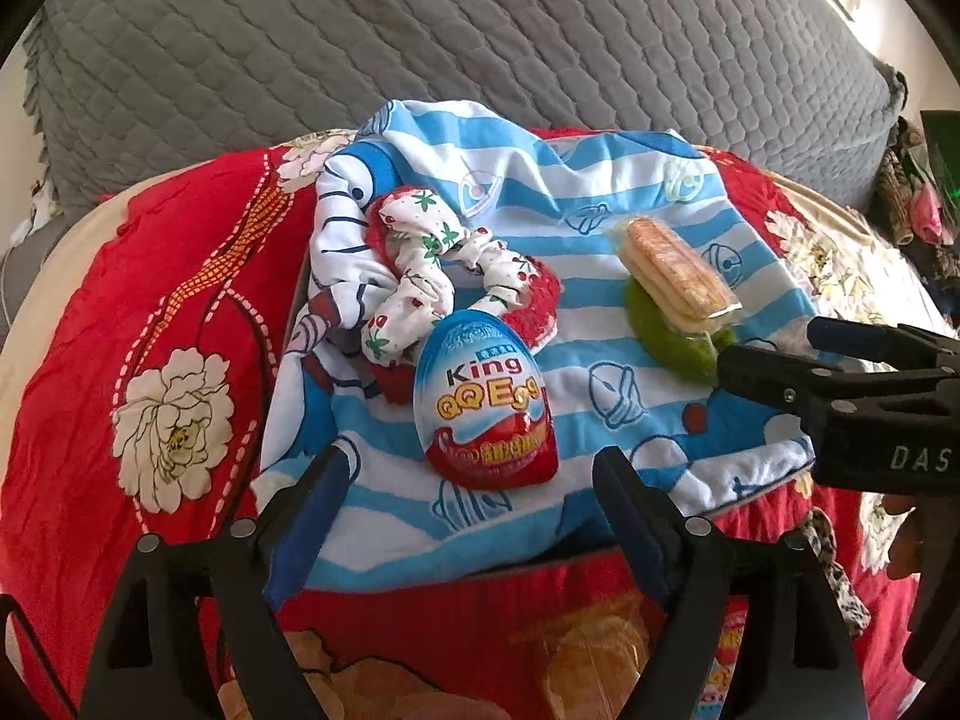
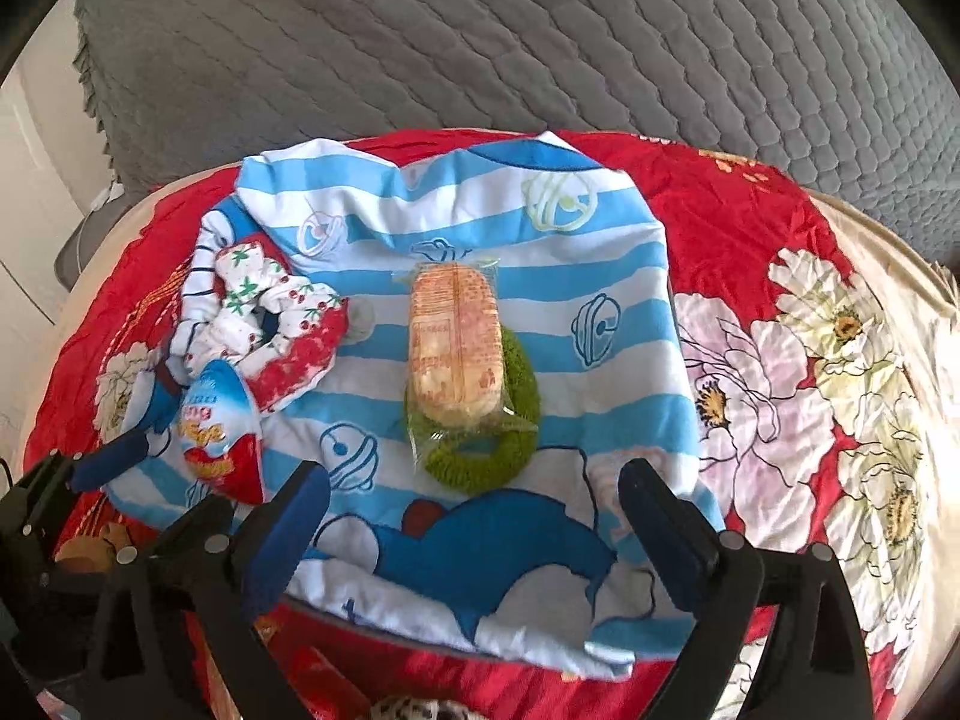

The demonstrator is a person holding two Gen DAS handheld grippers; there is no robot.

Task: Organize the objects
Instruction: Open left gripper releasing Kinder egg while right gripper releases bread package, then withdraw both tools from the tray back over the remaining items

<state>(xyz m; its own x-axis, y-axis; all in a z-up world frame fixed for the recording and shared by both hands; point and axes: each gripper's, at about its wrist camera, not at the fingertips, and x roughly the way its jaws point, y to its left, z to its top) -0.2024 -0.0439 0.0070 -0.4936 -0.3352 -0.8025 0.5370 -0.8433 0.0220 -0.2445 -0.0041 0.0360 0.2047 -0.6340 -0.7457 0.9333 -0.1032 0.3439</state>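
While both tools hang above the striped cloth (image 2: 456, 222), nothing held: left gripper (image 1: 474, 480) spread apart just short of the toy egg (image 1: 486, 402), right gripper (image 2: 474, 498) spread apart before the wrapped biscuits (image 2: 453, 342); biscuits resting across a green ring (image 2: 480, 456), egg leaning on a red-and-white scrunchie (image 1: 432, 282), apparently gathered on the cloth for sorting; red flowered cover (image 2: 750, 228) beneath, grey quilt (image 1: 420, 48) behind; bunched folds beside the scrunchie likely to snag a finger; elsewhere clear approach.
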